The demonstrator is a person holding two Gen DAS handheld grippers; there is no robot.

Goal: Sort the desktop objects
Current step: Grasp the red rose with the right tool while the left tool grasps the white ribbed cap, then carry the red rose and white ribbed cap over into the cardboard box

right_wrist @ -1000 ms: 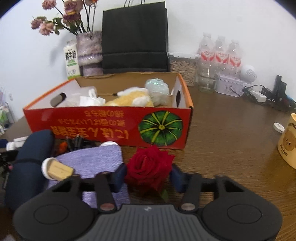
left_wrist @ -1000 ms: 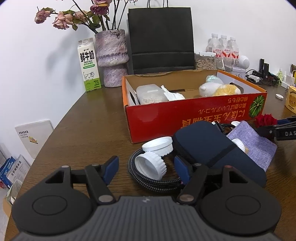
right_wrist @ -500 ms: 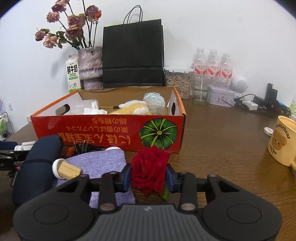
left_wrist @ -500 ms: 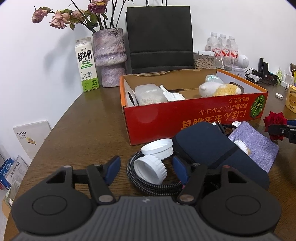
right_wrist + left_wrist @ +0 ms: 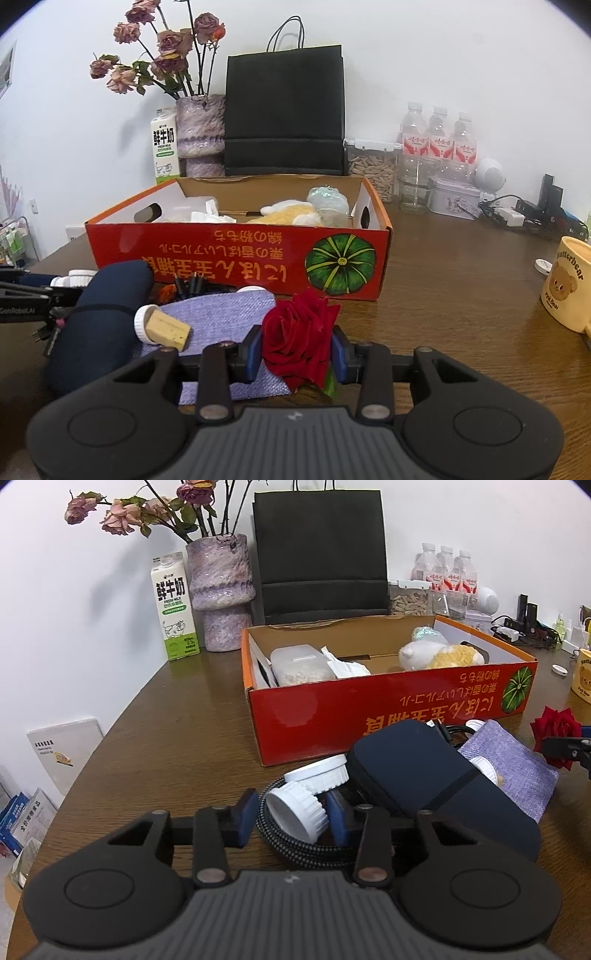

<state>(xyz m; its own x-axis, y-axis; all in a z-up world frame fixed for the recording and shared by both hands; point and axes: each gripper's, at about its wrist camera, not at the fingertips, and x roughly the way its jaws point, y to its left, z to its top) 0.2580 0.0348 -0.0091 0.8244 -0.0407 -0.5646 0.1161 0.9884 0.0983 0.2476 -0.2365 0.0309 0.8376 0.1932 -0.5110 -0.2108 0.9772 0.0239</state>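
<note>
- A red artificial rose (image 5: 297, 332) is the item in hand: the right gripper (image 5: 297, 356) has its two blue-padded fingers pressed against the bloom on both sides, holding it above the brown wooden table (image 5: 461, 295), just in front of the red-and-orange cardboard box (image 5: 236, 254).
- In the left wrist view the same rose (image 5: 556, 725) shows at the far right edge, near the box's right front corner.
- The left gripper (image 5: 290, 818) sits low over the table with its fingers apart. A white ribbed plastic cap (image 5: 297, 810), tipped on its side, lies between them; the right pad is at the cap's edge, the left pad is clear of it.
- That cap rests on a coiled black braided cable (image 5: 295, 845). A second white ribbed cap (image 5: 319, 773) lies just behind it.
- A dark navy zip pouch (image 5: 424, 771) lies beside the caps, partly over a lilac woven cloth (image 5: 517, 764).
- On the cloth rests a cork stopper with a white cap (image 5: 162, 326).
- Inside the box are a clear plastic container of pale beads (image 5: 301, 664) and a white-and-yellow plush toy (image 5: 439, 653).
</note>
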